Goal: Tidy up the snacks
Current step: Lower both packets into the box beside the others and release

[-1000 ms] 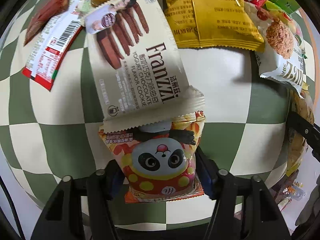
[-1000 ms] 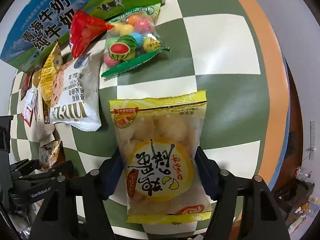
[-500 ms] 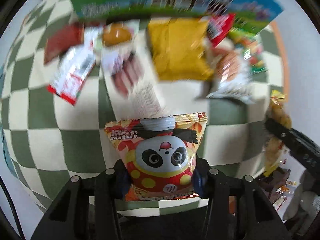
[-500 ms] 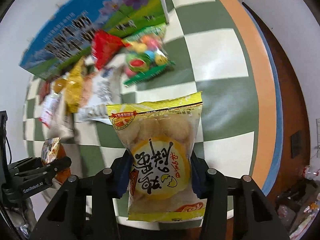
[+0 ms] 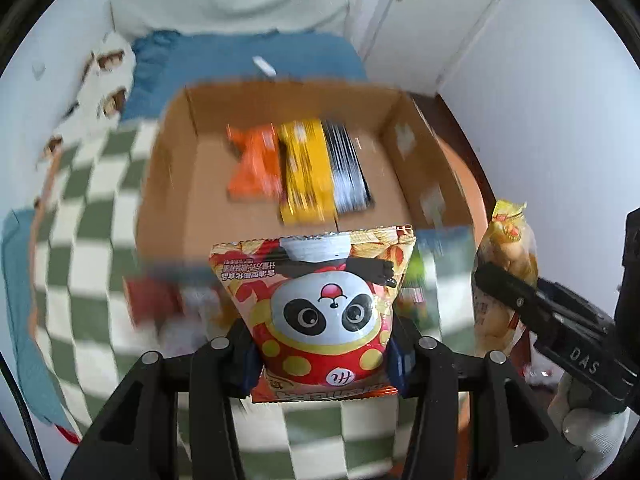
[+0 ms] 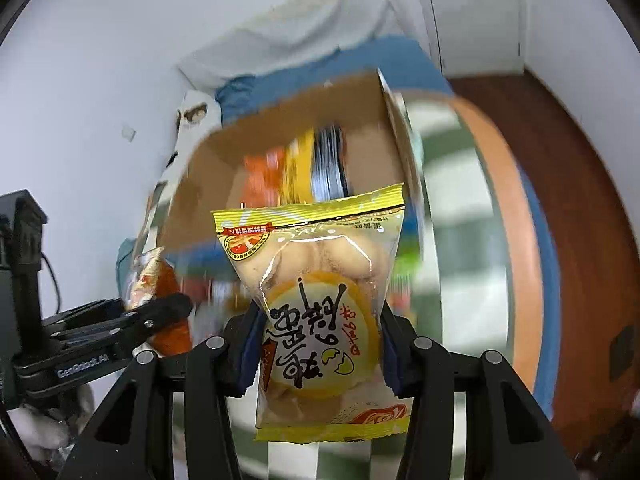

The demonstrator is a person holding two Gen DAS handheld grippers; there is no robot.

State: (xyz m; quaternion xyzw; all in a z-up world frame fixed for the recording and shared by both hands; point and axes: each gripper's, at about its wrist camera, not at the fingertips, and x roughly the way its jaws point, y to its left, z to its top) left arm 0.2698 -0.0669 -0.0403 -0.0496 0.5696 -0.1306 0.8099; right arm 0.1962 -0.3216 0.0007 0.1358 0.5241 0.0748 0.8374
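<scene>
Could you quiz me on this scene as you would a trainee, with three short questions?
1. True or false: the left gripper holds the panda snack bag.
2. What does the right gripper grip? A) a milk carton B) a yellow egg-cake packet C) nothing
3. Fill in: packets already lie inside the open ______ box.

Key: 1 true. 2 B. 3 cardboard; it shows an orange packet, a yellow packet and a dark striped packet side by side, all blurred.
</scene>
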